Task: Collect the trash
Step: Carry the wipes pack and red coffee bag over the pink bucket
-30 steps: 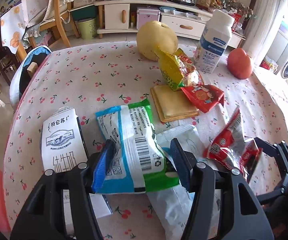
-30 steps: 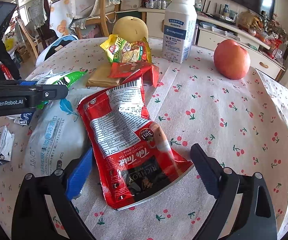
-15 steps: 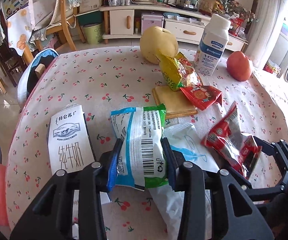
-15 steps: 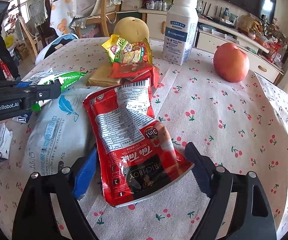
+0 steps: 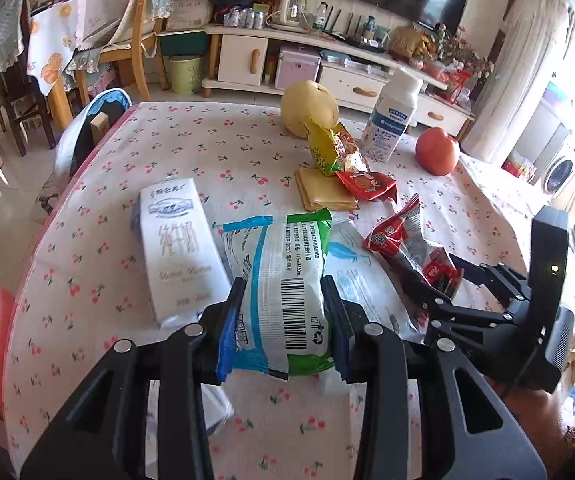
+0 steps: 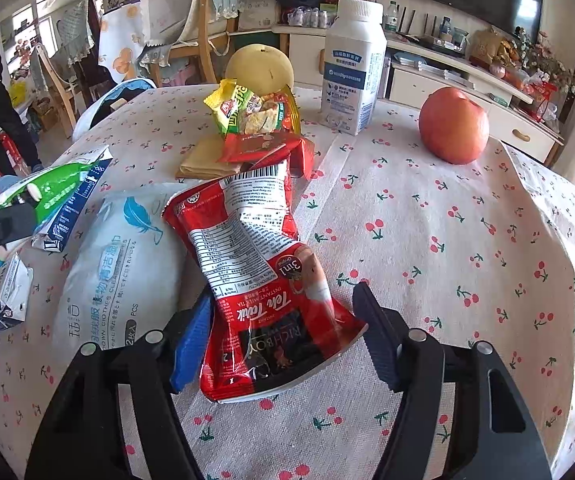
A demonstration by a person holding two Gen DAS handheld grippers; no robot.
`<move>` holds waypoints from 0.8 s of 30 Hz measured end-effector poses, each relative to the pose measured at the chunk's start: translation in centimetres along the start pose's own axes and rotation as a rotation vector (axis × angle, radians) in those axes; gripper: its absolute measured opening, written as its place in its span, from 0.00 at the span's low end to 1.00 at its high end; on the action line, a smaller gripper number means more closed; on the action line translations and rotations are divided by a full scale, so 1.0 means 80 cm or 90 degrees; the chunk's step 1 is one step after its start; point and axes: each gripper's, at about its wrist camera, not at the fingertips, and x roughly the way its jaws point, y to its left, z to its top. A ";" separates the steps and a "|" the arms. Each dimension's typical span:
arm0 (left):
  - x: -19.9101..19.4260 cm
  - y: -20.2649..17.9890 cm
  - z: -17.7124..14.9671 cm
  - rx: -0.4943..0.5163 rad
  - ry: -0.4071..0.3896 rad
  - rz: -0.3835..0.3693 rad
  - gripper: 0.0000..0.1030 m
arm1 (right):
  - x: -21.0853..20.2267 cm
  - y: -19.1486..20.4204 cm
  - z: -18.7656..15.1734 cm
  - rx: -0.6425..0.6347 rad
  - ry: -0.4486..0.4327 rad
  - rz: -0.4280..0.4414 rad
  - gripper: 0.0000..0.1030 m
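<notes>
My left gripper (image 5: 283,312) is shut on a blue, white and green wrapper (image 5: 283,276) and holds it above the table; the wrapper also shows in the right wrist view (image 6: 59,196). My right gripper (image 6: 283,332) straddles a red milk tea packet (image 6: 255,264), its jaws narrowed around the packet's lower end; the left pad touches it, the right stands slightly off. The same packet shows in the left wrist view (image 5: 407,240). A white and blue pouch (image 6: 115,264), a flattened white milk carton (image 5: 179,244), a yellow snack bag (image 6: 247,108) and a small red wrapper (image 6: 263,148) lie on the table.
The table has a cherry-print cloth (image 6: 447,240). A pear (image 6: 259,68), a white bottle (image 6: 351,68) and a red apple (image 6: 453,124) stand at the back. A tan flat pad (image 5: 327,196) lies mid-table. Chairs (image 5: 127,40) and a cabinet (image 5: 247,56) lie beyond.
My left gripper closed on the blue and green wrapper and lifted it. My right gripper's jaws narrowed around the red packet.
</notes>
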 end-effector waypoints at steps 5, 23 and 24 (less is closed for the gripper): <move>-0.032 0.026 -0.020 -0.041 -0.024 -0.003 0.38 | -0.013 0.000 -0.003 0.016 -0.015 0.010 0.64; -0.100 0.155 -0.029 -0.174 -0.133 0.067 0.38 | -0.094 0.024 -0.014 0.098 -0.082 0.105 0.64; -0.102 0.163 -0.029 -0.184 -0.136 0.071 0.38 | -0.098 0.029 -0.014 0.101 -0.084 0.110 0.64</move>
